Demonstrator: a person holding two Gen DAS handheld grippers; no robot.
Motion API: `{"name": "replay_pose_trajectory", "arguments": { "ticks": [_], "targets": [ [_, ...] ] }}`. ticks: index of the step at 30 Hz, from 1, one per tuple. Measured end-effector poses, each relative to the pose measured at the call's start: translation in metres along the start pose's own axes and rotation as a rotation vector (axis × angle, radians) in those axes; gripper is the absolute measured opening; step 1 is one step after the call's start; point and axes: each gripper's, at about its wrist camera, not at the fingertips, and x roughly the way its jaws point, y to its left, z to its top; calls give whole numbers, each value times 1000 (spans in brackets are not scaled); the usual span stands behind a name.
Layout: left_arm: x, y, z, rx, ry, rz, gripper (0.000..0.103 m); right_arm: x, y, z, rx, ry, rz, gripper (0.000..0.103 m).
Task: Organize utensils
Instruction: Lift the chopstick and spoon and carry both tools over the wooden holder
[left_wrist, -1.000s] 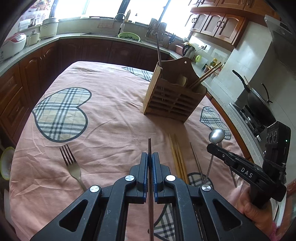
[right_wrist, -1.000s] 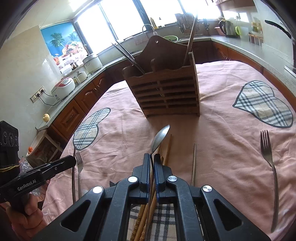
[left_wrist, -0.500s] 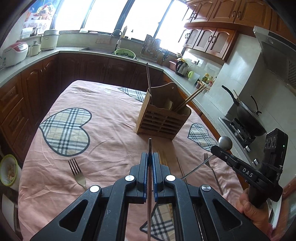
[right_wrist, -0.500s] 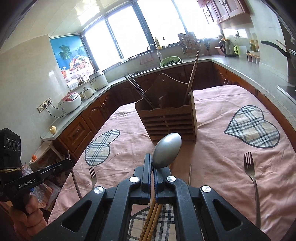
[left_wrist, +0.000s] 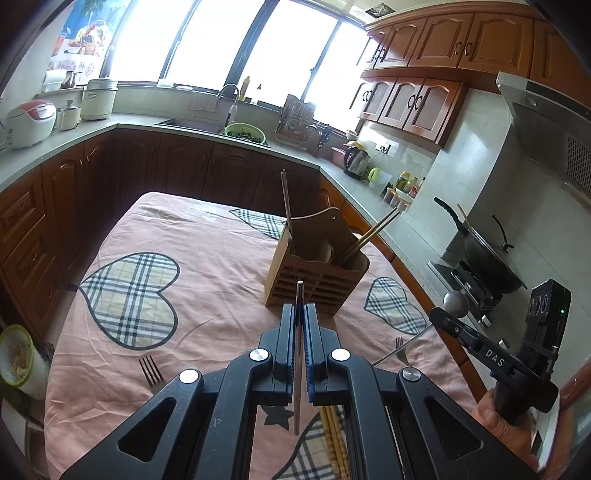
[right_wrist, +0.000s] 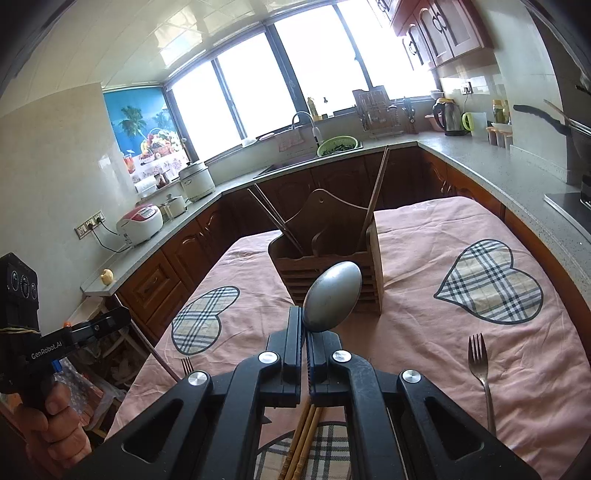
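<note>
step: carrying to holder (left_wrist: 317, 273) | left hand-held gripper (left_wrist: 300, 325) clamps chopstick (left_wrist: 298, 332) | right hand-held gripper (right_wrist: 306, 328) clamps spoon (right_wrist: 332, 295) | next: lower each into a compartment

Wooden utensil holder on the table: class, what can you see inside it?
The wooden utensil holder has chopsticks leaning out of one end compartment and a single stick from the other. Its slatted walls hide their lower ends and anything shorter.
</note>
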Motion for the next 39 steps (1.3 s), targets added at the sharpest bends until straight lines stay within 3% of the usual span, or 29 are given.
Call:
{"name": "replay_pose_trajectory", "arguments": {
  "ticks": [18,26,39],
  "targets": [
    [14,1,55,10,-126,-33,3,7,-13,46,-6,-89,-16,2],
    [39,5,84,-13,-183,-53,3,19,-18,77,-19,-135,-36,2],
    [109,17,124,-74,-267,-21,3,47,-22,119,-80,-210,-111,2]
  ]
}}
